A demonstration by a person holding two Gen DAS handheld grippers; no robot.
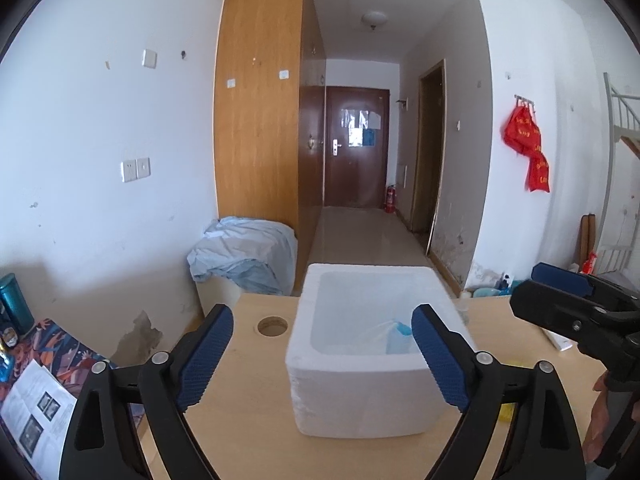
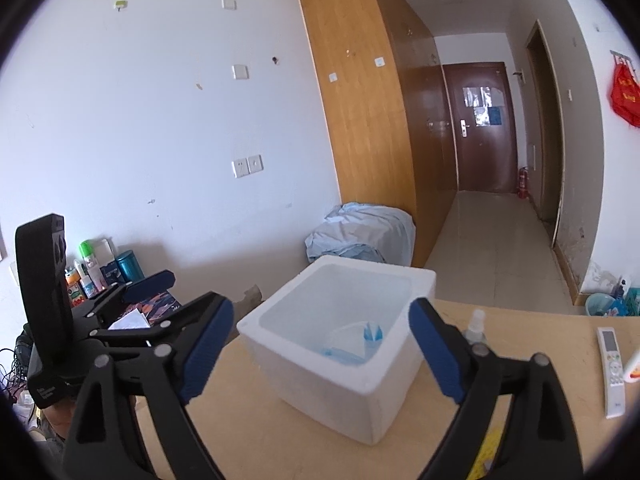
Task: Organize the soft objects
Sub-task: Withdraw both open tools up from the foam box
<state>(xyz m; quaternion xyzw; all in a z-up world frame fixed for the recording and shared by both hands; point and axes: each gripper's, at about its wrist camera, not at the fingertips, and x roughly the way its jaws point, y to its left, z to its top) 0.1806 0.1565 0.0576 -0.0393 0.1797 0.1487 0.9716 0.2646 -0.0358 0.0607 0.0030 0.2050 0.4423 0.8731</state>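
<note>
On the pale wooden desk (image 1: pixel 248 408) the white foam box (image 1: pixel 360 396) sits at twelve o'clock of my left gripper (image 1: pixel 322 358), keeping its mouth reachable. A soft blue-and-clear bag (image 2: pixel 352 344) already lies inside. Both my left gripper and my right gripper (image 2: pixel 322 354) gape wide, grasping nothing, probably freed for another item.

We're in a lived-in home, looks like a small flat: a tall wooden wardrobe (image 1: pixel 260 92) lines the wall, a tiled hallway runs to a dark front door (image 1: pixel 356 144), a fire extinguisher (image 1: pixel 390 199) stands beside it, and toiletry bottles (image 2: pixel 86 276) crowd a side corner.
</note>
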